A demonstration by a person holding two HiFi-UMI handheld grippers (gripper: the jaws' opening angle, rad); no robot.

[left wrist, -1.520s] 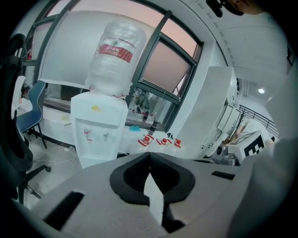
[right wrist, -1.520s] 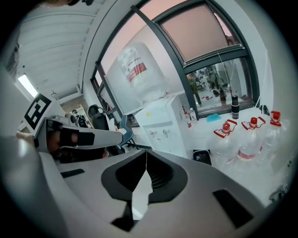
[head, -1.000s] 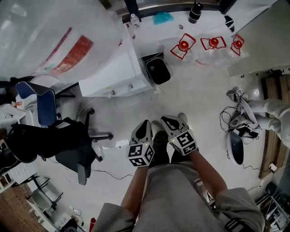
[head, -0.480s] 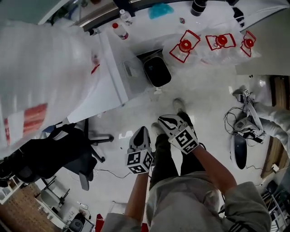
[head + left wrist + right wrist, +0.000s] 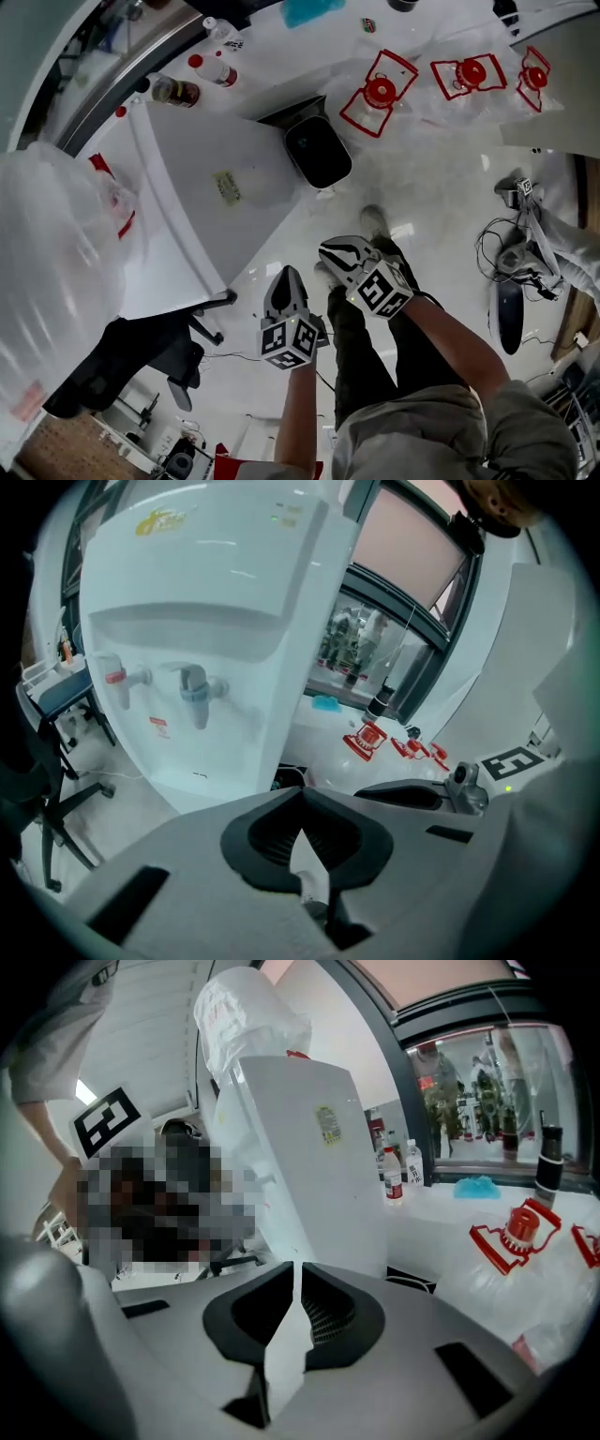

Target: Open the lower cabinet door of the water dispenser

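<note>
No words can be read. The dispenser (image 5: pixel 225 621) has a yellow logo (image 5: pixel 161 521) and a red sticker (image 5: pixel 157 726), both too blurry.

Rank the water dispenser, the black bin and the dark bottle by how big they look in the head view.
1. Water dispenser, by far the largest.
2. Black bin, middle.
3. Dark bottle, clearly the smallest.

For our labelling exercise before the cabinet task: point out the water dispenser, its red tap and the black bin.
water dispenser (image 5: pixel 202 635), left gripper view, middle of its white front.
red tap (image 5: pixel 116 677), left gripper view, its red handle.
black bin (image 5: pixel 319 155), head view, its dark top.
</note>
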